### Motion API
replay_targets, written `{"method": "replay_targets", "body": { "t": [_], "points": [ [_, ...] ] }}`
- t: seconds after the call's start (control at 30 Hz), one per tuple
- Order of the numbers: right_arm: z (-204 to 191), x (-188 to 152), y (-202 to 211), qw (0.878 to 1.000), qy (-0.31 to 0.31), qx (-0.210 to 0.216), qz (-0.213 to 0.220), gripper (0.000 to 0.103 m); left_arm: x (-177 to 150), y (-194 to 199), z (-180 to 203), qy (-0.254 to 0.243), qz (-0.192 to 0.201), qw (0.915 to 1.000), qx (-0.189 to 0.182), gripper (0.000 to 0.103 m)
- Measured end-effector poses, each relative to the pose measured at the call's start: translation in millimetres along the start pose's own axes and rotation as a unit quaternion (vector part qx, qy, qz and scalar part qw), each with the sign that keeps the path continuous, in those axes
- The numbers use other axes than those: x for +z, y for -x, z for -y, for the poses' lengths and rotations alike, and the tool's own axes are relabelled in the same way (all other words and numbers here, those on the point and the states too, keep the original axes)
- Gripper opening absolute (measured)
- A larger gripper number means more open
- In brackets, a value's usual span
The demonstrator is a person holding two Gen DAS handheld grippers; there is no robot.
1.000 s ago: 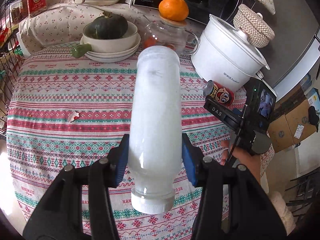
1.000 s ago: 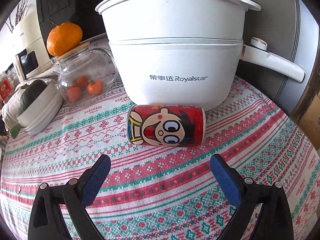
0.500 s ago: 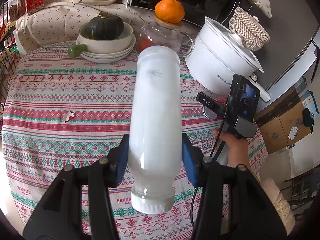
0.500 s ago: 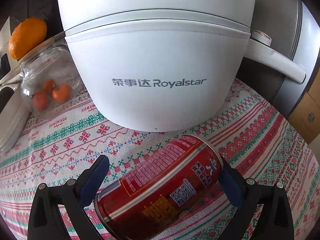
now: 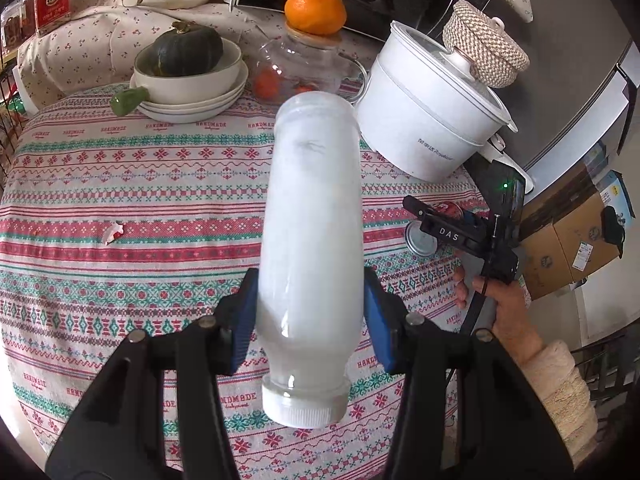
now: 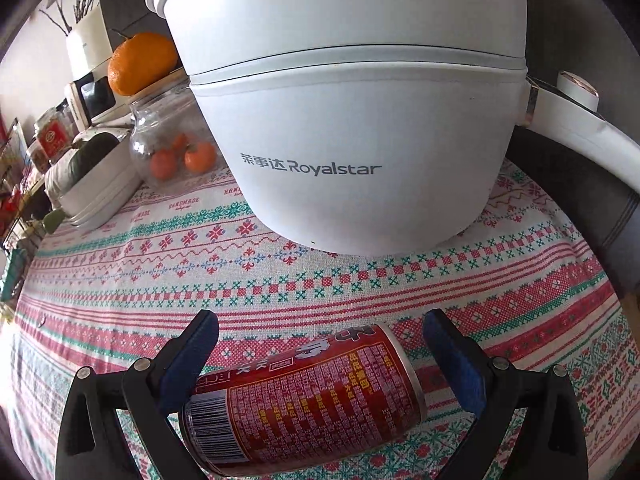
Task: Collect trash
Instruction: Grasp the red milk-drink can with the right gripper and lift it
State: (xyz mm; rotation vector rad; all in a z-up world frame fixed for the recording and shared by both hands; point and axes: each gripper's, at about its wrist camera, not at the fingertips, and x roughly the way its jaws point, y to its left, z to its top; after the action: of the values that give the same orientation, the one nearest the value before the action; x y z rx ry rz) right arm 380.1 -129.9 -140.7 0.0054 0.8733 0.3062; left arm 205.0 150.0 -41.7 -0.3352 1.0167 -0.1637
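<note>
Two tools, left tool (image 5: 310,300) clamping frosted plastic bottle (image 5: 312,240), right tool (image 6: 320,352) open around cylindrical red can (image 6: 304,396).

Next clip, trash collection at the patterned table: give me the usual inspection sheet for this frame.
Surface: round table under a patterned tablecloth.
Job's things: white plastic bottle; red can lying on its side; small paper scrap.
Clutter: white electric pot, glass jar, bowl with squash.
Grippers: left hand-held gripper clamps the bottle; right hand-held gripper open, straddling the can.
Cables: black cable at right hand.
Surroundings: cardboard boxes.
</note>
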Motion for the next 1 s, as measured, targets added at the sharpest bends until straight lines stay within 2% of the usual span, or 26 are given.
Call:
{"method": "replay_targets", "body": {
  "t": [0.13, 0.3, 0.37, 0.4, 0.47, 0.5, 0.63, 0.8, 0.9, 1.0],
  "points": [
    [1.4, -7.1, 2.1, 1.000, 0.023, 0.007, -0.004, 0.102, -1.0, -5.9, 7.5, -0.007, -0.006, 1.0000, 0.002, 0.051],
    [-6.3, -26.0, 26.3, 0.999, 0.025, 0.025, -0.007, 0.098, -4.2, -6.3, 20.0, -0.019, -0.007, 0.9998, -0.003, 0.051],
    [-8.0, -34.7, 33.0, 0.999, 0.033, 0.033, -0.014, 0.083, -6.4, -4.9, 25.2, -0.024, -0.007, 0.9997, -0.007, 0.051],
    [-7.8, -39.3, 37.0, 0.998, 0.035, 0.041, -0.022, 0.079, -7.7, -4.0, 27.8, -0.026, -0.007, 0.9996, -0.010, 0.051],
    [-9.7, -46.2, 42.9, 0.997, 0.040, 0.053, -0.039, 0.058, -11.1, -2.0, 33.1, -0.032, -0.008, 0.9993, -0.016, 0.051],
    [-9.8, -50.8, 47.8, 0.996, 0.044, 0.054, -0.047, 0.054, -12.6, -0.7, 35.4, -0.034, -0.008, 0.9992, -0.019, 0.051],
    [-10.4, -69.6, 69.5, 0.995, 0.065, 0.029, -0.072, 0.054, -17.1, 4.7, 41.7, -0.038, -0.006, 0.9989, -0.028, 0.051],
    [-8.4, -71.2, 88.8, 0.996, 0.044, 0.028, -0.075, 0.054, -19.7, 8.6, 47.7, -0.040, -0.002, 0.9986, -0.034, 0.051],
    [-10.6, -70.6, 84.5, 0.994, 0.027, 0.027, -0.099, 0.054, -22.0, 5.5, 51.6, -0.044, -0.006, 0.9985, -0.033, 0.051],
    [-12.4, -73.5, 84.1, 0.994, 0.007, 0.021, -0.105, 0.054, -24.2, 2.0, 55.4, -0.043, -0.012, 0.9983, -0.037, 0.051]
  ]
}}
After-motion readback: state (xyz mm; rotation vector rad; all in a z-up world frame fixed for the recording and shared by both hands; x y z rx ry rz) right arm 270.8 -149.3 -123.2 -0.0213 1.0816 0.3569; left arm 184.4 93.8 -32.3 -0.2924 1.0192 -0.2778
